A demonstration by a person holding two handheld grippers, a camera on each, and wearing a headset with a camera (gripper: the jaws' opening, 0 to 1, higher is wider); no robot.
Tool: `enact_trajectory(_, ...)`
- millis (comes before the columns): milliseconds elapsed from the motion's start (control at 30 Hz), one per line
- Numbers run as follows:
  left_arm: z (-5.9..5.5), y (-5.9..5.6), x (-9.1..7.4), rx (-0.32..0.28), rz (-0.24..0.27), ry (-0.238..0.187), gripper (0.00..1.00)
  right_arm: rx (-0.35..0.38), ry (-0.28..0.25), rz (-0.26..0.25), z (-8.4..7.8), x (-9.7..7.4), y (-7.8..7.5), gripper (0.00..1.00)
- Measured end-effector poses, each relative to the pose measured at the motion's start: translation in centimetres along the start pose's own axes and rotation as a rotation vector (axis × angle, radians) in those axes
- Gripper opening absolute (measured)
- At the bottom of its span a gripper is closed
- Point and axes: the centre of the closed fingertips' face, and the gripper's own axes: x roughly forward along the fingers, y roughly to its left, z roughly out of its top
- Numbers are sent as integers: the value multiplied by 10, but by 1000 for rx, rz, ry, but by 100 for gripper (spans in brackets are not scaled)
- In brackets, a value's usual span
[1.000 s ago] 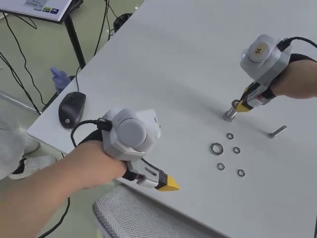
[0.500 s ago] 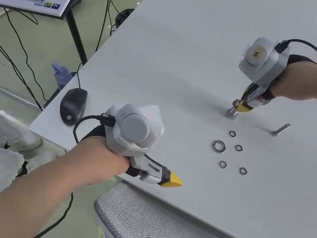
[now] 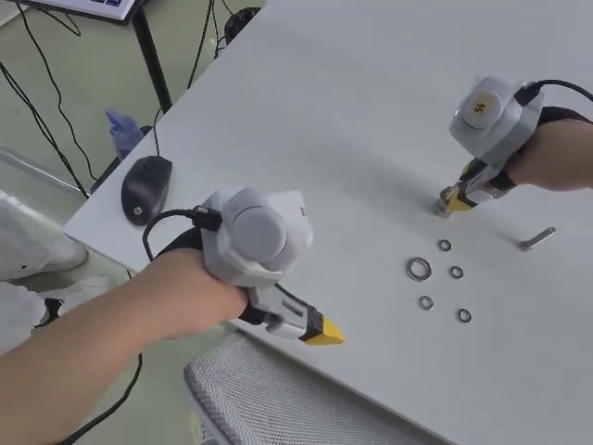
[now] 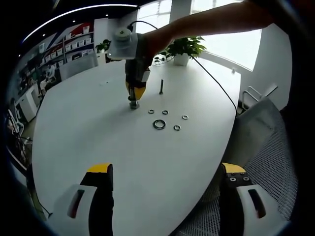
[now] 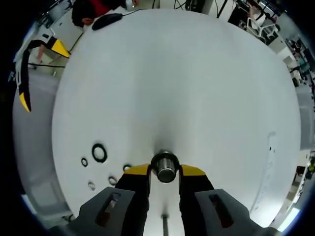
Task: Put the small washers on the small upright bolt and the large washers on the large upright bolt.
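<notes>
Clamps right gripper (image 3: 454, 202) narrowly on the large upright bolt (image 5: 166, 166), mid-table. Holds left gripper (image 4: 166, 168) wide open and empty above the table (image 3: 324, 120) near its edge. Near the bolt, lying flat: one large washer (image 3: 419, 269), four small washers (image 3: 457, 273), one small bolt (image 3: 537, 238) on its side.

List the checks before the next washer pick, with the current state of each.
1. Left gripper open and empty: ok.
2. Right gripper clear of the large bolt: not ok, its jaws flank the bolt.
3. Right gripper clamped on that bolt: cannot tell.
4. Large washer flat on the table, unobstructed: ok.
5. Four small washers loose and apart: ok.
6. Small bolt upright: cannot tell.
</notes>
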Motion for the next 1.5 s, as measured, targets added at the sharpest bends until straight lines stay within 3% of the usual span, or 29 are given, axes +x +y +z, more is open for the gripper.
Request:
enact_trajectory(600,-2,3,0,-7,2,0,89,6,28,8,-2,19,-1,22)
enact_trajectory(1500,-4,0,0,-12,-7,6,87,12,16,17,0,19,3,24)
